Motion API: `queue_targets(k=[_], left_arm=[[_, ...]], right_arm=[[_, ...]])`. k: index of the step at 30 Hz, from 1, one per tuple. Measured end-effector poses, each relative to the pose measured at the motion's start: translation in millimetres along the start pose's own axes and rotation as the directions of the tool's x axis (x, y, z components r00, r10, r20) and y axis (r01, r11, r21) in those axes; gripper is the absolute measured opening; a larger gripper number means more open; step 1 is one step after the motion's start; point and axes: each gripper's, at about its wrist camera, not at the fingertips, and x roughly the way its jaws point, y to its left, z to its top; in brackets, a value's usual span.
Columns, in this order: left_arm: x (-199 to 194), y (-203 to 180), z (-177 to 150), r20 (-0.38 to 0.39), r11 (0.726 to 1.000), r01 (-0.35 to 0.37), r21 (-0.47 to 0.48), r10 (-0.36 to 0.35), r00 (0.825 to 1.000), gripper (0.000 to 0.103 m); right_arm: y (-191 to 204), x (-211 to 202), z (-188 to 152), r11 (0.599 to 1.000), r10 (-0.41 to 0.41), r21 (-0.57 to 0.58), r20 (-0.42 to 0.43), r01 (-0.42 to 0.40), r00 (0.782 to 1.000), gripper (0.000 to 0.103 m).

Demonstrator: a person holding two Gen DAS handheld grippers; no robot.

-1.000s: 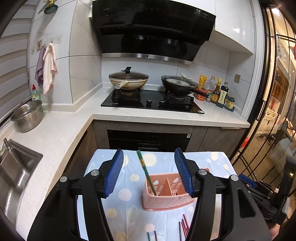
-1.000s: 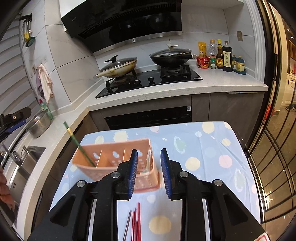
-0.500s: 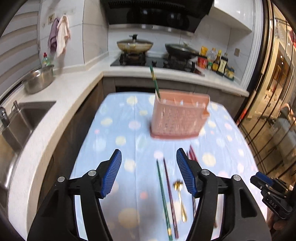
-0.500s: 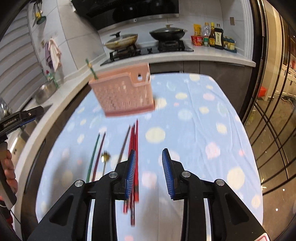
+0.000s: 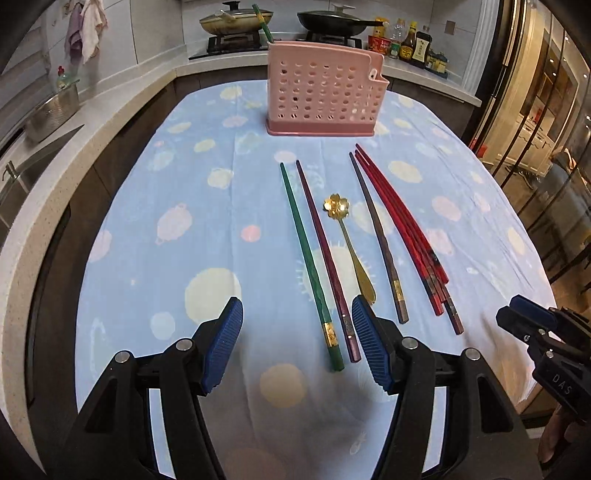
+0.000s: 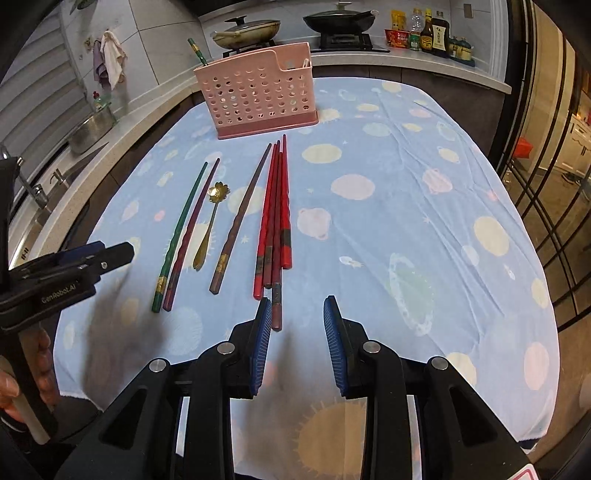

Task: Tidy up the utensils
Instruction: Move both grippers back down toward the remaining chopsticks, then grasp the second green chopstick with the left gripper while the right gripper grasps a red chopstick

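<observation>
Left wrist view is showing the left gripper hovering with empty jaws spread around the near ends of the green chopstick and maroon chopstick, while the right gripper, jaws narrowly parted and empty, is lining up on the red chopsticks, the pink holder waiting far ahead.

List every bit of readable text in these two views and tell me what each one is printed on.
"GenRobot.AI": white lettering on the black body of the left gripper, seen in the right wrist view.
"DAS": pale lettering on the black body of the right gripper, seen in the left wrist view.
Labels on the sauce bottles by the stove: too small and blurred to read.
Gold bands on the chopsticks: any marking is unreadable.
</observation>
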Motion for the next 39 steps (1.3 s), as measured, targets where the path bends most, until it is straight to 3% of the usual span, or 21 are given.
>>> queue_targets(k=[7,14,22,28,39], left_arm=[[21,-1,-10,-0.053,1.0,-0.001,0.002,0.001,0.999,0.05],[38,15,-19,-0.106,0.999,-0.028,-0.027,0.025,0.994,0.032],[25,4,-12,-0.091,0.998,0.046,-0.044,-0.049,0.995,0.037],[38,-4,-18,-0.112,1.0,0.014,0.009,-0.013,0.994,0.037],[39,20,-14,-0.109,0.999,-0.029,-0.031,0.026,0.994,0.03]], right_arm=[[-2,3,1,1.0,0.006,0.016,-0.01,-0.006,1.0,0.029],[-7,19,12,0.999,0.017,0.041,-0.022,-0.016,1.0,0.029],[4,33,33,1.0,0.022,0.021,-0.007,-0.022,1.0,0.029],[5,42,34,1.0,0.019,0.017,-0.023,-0.019,1.0,0.029],[4,68,49,1.0,0.011,0.009,-0.033,-0.011,0.999,0.029]])
